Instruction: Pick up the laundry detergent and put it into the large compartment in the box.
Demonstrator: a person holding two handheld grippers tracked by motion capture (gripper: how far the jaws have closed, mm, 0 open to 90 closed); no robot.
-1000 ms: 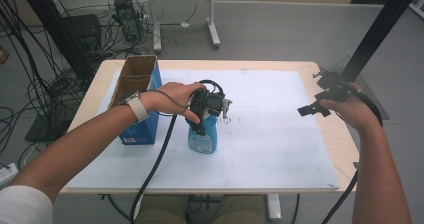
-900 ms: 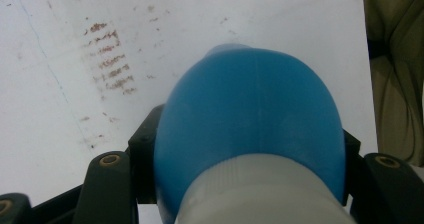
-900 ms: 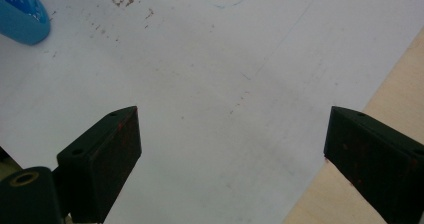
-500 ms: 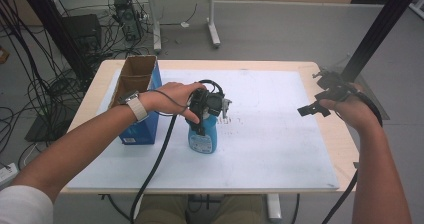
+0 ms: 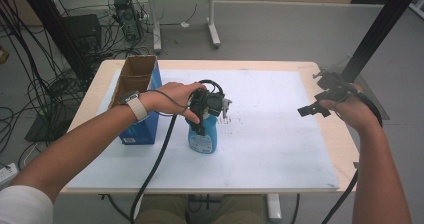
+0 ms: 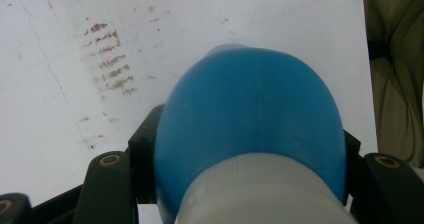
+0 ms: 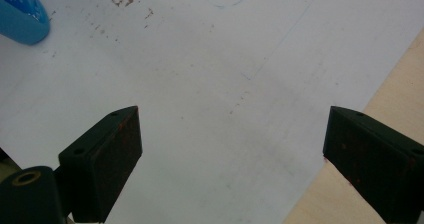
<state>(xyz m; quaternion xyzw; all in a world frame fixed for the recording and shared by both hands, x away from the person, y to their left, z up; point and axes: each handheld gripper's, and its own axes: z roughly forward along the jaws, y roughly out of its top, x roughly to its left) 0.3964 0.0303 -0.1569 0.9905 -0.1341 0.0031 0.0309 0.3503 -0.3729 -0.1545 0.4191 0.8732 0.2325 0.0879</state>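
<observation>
A blue bottle (image 5: pixel 202 140) stands upright on the white sheet (image 5: pixel 280 134), left of the middle. My left gripper (image 5: pixel 206 106) comes down over its top, held by a hand with a wristwatch. In the left gripper view the jaws are shut on the blue bottle (image 6: pixel 250 114) just below its white neck (image 6: pixel 260 196), one black pad on each side. My right gripper (image 5: pixel 314 107) hangs over the table's right edge, far from the bottle. In the right gripper view it (image 7: pixel 232 134) stands open over bare sheet, with the bottle's base (image 7: pixel 20 14) at the top left corner.
An open blue-sided cardboard box (image 5: pixel 137 91) stands at the sheet's left edge, close behind my left forearm. Brown smudges (image 5: pixel 235 119) mark the sheet right of the bottle. The wooden table edge (image 5: pixel 345 144) runs under my right hand. Cables and desks lie beyond the table.
</observation>
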